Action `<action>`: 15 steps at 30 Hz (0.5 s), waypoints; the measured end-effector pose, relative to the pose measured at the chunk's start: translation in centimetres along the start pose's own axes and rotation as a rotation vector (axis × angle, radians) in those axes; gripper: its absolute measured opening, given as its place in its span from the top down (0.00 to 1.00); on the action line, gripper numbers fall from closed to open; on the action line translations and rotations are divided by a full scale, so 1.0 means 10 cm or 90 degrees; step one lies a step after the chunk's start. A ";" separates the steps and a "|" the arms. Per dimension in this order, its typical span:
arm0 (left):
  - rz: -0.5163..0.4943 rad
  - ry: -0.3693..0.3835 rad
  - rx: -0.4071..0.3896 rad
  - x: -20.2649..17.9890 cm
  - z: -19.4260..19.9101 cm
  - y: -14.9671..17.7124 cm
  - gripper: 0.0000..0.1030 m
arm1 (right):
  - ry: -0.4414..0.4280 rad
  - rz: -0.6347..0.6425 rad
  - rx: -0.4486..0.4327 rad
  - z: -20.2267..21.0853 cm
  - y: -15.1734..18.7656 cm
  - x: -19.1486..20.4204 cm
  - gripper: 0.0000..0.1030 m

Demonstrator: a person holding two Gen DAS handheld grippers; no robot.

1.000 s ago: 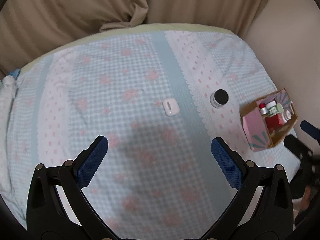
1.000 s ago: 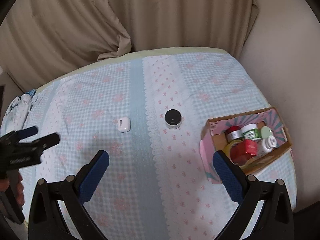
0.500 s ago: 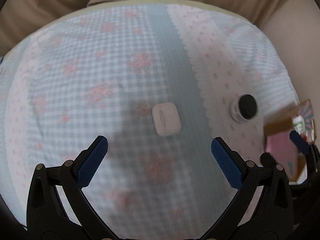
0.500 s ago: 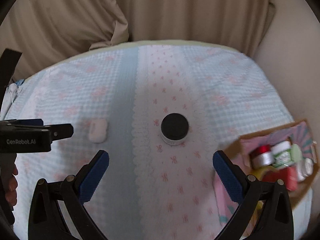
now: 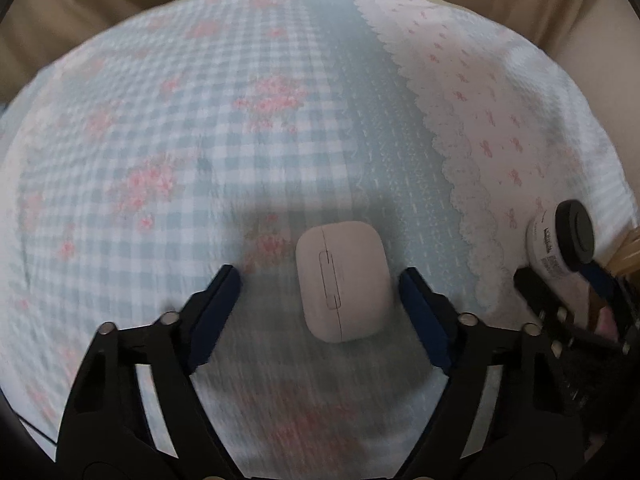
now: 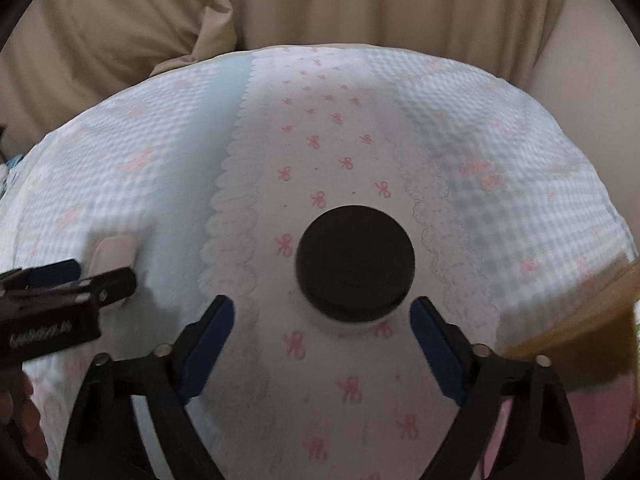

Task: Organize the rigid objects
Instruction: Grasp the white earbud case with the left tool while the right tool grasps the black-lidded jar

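A white earbud case lies on the patterned cloth, between the blue fingertips of my open left gripper, nearer the right finger and not gripped. A small white jar with a black lid stands on the cloth between the fingertips of my open right gripper, not gripped. The jar also shows at the right edge of the left wrist view, with the right gripper beside it. The case and the left gripper show at the left of the right wrist view.
The cloth covers a rounded table. Beige curtains hang behind it. The edge of a cardboard box sits at the right, its contents out of view.
Both grippers have moved forward and down. The left now straddles the earbud case and the right straddles the jar. The box has slid mostly out of view.
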State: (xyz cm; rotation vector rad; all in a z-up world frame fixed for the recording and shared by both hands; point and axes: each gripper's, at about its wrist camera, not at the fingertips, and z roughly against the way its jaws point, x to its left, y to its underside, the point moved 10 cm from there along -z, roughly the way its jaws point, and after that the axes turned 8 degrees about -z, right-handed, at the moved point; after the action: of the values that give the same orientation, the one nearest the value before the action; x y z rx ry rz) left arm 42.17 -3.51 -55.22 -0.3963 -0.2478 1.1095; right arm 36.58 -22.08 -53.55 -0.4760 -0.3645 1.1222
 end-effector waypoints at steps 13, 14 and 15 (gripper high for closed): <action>-0.063 0.003 -0.006 -0.19 0.00 -0.05 0.55 | -0.008 -0.010 0.014 -0.17 -0.14 -0.11 0.49; -0.063 0.004 -0.007 -0.18 0.01 -0.05 0.55 | -0.008 -0.012 0.013 -0.16 -0.14 -0.12 0.49; -0.063 0.004 -0.009 -0.18 0.03 -0.05 0.56 | -0.009 -0.015 0.014 -0.15 -0.13 -0.12 0.49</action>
State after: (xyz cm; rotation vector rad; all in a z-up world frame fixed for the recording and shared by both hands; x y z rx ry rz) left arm 41.72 -5.24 -54.78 -0.3956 -0.2668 1.0098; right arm 37.89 -23.91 -54.19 -0.4438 -0.3699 1.1063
